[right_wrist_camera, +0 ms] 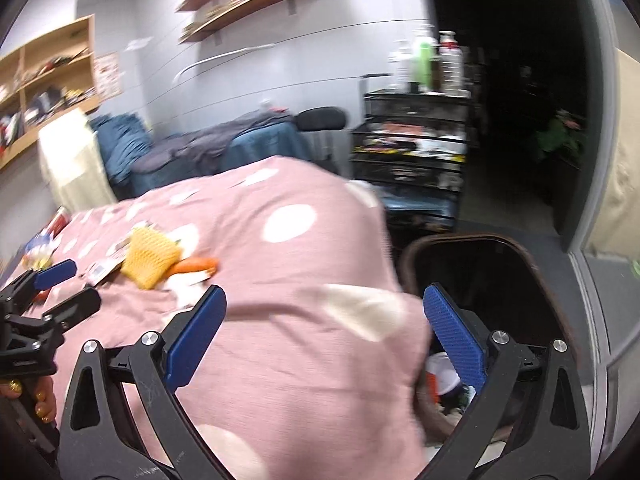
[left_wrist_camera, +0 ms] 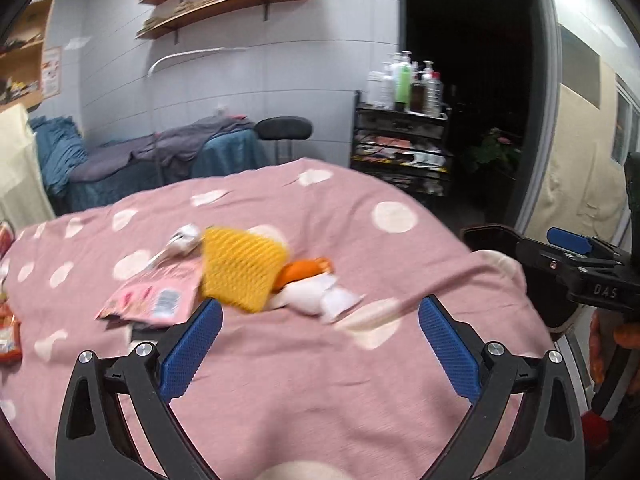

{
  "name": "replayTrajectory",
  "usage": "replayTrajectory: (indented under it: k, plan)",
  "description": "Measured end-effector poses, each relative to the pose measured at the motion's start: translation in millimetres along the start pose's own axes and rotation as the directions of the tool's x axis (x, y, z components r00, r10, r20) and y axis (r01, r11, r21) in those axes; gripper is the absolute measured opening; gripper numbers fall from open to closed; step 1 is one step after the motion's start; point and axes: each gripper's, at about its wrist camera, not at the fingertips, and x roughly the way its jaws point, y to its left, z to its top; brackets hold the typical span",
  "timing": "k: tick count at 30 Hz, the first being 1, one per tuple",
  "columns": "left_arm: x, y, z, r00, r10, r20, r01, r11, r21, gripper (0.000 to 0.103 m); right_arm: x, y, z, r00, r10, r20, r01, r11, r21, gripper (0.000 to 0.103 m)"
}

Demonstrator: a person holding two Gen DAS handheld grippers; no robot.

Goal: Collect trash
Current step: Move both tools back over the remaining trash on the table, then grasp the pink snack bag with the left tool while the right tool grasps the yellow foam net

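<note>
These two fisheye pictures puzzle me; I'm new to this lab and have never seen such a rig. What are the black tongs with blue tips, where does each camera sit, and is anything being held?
No robot here: a person holds a two-finger gripper in each hand, each with its own camera looking along its fingers. The left gripper shows in one picture, the right gripper in the other. Both are open and hold nothing. On the pink dotted bedspread lies trash: a yellow foam net, a pink packet, an orange wrapper and white crumpled paper. A dark bin, with some trash already in it, stands beside the bed.
</note>
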Motion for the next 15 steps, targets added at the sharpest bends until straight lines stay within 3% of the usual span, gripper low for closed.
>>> replayTrajectory:
  k: [9, 15]
  plan:
    - [-5.1, 85.1, -24.9, 0.992, 0.094, -0.081, -0.106, 0.982, -0.157, 0.097, 32.1, 65.7, 5.7, 0.986, 0.147, -0.083, -0.156, 0.981, -0.111, 0.097]
    - [5.9, 106.7, -22.7, 0.972, 0.194, -0.130, -0.204, 0.977, -0.065, 0.093, 46.1, 100.8, 7.7, 0.975, 0.188, -0.119, -0.204, 0.967, -0.150, 0.097]
